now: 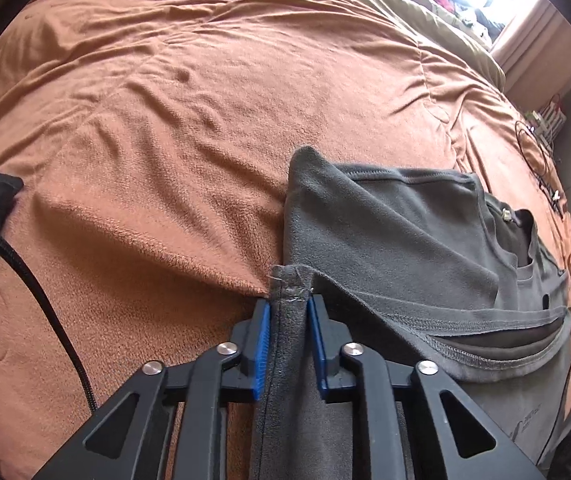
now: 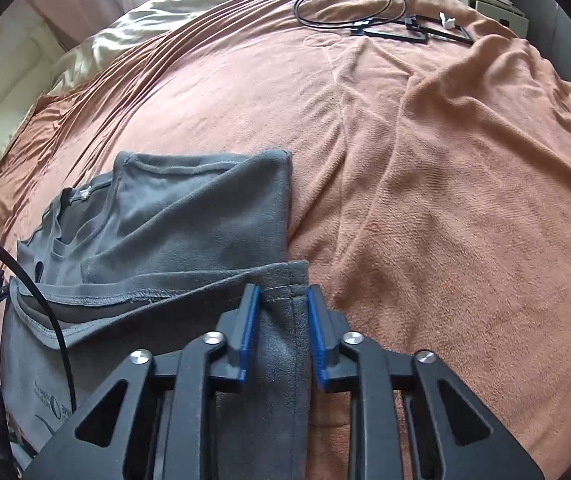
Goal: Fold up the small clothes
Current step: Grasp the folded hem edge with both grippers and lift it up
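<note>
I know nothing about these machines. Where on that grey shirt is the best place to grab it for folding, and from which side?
By the two corners of its near stitched hem, one per gripper, coming down from the near edge of the bed. The grey shirt lies flat on the brown blanket, and its hem corners are free to lift. The left gripper and right gripper each pinch one.

You have a bed spread with a rumpled orange-brown blanket (image 2: 425,184). On it near you lies the grey garment (image 2: 189,216); at the far right sit looped black cables (image 2: 349,4). A pale olive duvet (image 1: 397,4) covers the far end.
</note>
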Demonstrator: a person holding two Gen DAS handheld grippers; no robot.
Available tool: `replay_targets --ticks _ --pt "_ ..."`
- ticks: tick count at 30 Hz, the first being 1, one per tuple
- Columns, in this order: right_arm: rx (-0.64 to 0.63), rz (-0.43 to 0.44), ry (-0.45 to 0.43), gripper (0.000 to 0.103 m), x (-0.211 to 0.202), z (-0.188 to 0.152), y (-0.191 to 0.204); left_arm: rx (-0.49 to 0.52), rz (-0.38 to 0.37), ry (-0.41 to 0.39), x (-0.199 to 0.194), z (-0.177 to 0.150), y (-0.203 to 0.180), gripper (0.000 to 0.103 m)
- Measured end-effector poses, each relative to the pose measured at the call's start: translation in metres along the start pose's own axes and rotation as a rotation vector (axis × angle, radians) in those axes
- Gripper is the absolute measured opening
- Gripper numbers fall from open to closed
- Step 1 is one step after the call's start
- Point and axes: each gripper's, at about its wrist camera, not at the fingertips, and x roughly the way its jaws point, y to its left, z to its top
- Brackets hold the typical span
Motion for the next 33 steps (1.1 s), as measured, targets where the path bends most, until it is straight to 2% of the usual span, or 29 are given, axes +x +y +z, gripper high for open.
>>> replay_targets --ticks 1,3,6,12,21,25,28,33 --pt "-0.011 -0.01 -0.011 0.008 -0.002 0.0 0.002 -0.006 -0.005 -0.006 -0.002 0.0 0.001 0.012" --pt "-0.025 -0.02 -0.028 0.005 -0.008 -0.003 0.006 -0.01 -0.005 -0.02 -0.009 -0.001 0.002 0.009" --pt "-0.032 -0.036 -0.057 0.005 -0.023 -0.007 0.01 -0.015 0.002 -0.043 -0.021 -0.003 0.002 0.006" --pt "-0.005 -0.023 -0.122 0.005 -0.064 -0.012 0.012 -0.012 -0.007 -0.107 -0.059 -0.007 0.0 0.006" --pt "-0.017 -0.007 -0.239 0.005 -0.132 -0.013 0.022 -0.006 -0.014 -0.237 -0.127 -0.003 -0.009 0.006" --pt "-0.015 0.002 -0.281 0.005 -0.152 -0.008 0.025 -0.01 -0.02 -0.265 -0.143 0.009 -0.013 0.006" --pt "-0.02 0.006 -0.305 0.005 -0.161 0.0 0.029 0.023 -0.003 -0.295 -0.155 0.023 -0.022 0.006" --pt "-0.031 -0.023 -0.307 0.005 -0.151 0.021 0.035 0.058 0.031 -0.31 -0.15 0.05 -0.032 0.006"
